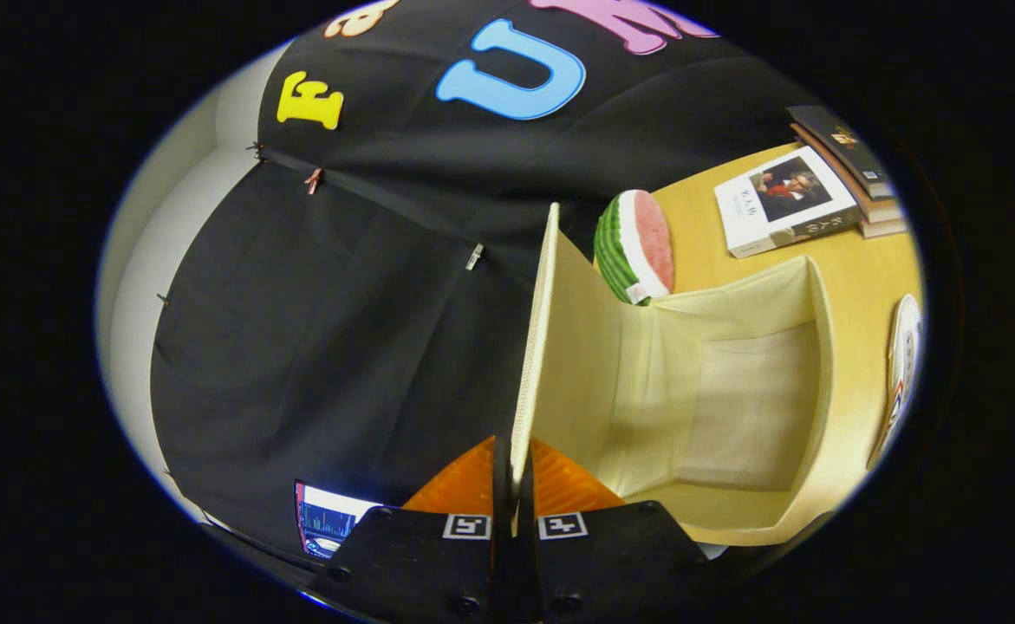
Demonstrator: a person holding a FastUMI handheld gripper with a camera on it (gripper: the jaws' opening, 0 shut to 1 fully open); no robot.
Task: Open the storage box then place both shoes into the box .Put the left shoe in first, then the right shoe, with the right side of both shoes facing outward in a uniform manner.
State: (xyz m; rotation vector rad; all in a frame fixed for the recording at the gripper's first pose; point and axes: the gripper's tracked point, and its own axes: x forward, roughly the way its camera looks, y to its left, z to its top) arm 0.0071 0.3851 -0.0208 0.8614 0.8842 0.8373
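Wooden table (pixel 715 234) (books (pixel 819 195) behind) bears open storage box (pixel 732 407); gripper (pixel 514 485) clamps its lid (pixel 535 347).

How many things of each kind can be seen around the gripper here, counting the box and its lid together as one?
Storage box, open and empty, with its lid pinched in the gripper: 1
Watermelon-slice toy, behind the box: 1
Books on the table, one lying flat, at least two stacked: 3
Plate, beside the box: 1
Total: 6
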